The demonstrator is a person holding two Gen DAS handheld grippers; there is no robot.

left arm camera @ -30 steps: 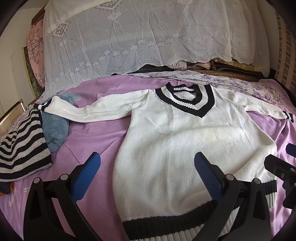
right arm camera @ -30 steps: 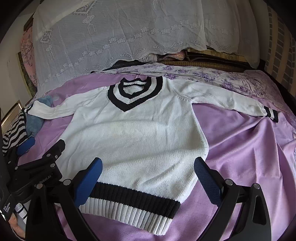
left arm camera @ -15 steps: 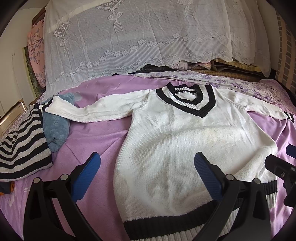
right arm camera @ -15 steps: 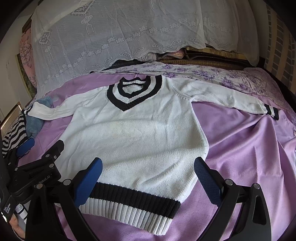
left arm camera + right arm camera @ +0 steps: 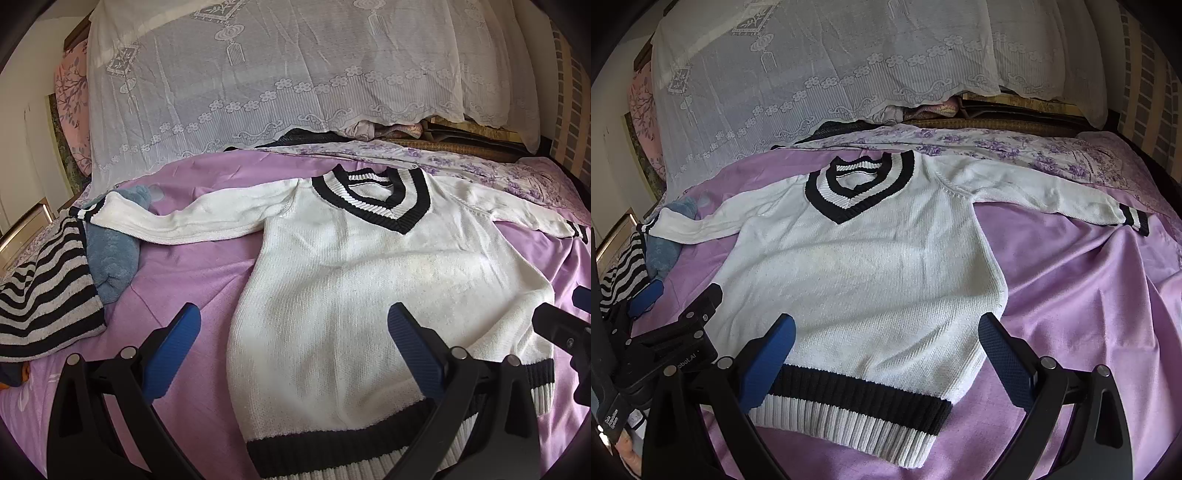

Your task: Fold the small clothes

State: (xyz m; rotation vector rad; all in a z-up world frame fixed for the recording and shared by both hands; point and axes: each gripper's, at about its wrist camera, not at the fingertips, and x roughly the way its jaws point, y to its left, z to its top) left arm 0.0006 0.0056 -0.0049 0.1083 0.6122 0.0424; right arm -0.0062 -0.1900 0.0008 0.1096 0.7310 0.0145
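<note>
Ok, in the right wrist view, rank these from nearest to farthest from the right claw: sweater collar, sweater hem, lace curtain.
1. Sweater hem, just ahead of the right claw, low in view.
2. Sweater collar, mid-bed, centre.
3. Lace curtain, hanging at the far end.

My left black plastic claw and right black plastic claw each carried ribbed blue fingertips and silver screws.

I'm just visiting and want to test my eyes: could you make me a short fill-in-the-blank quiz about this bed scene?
1. The white sweater lies flat on a ____ bedsheet.
2. Its neckline is cut in a ____ shape.
3. The end of one sleeve rests on a ____ garment.
4. Both grippers, left gripper and right gripper, have their fingers ____.

Missing words: purple; V; blue; open
</note>
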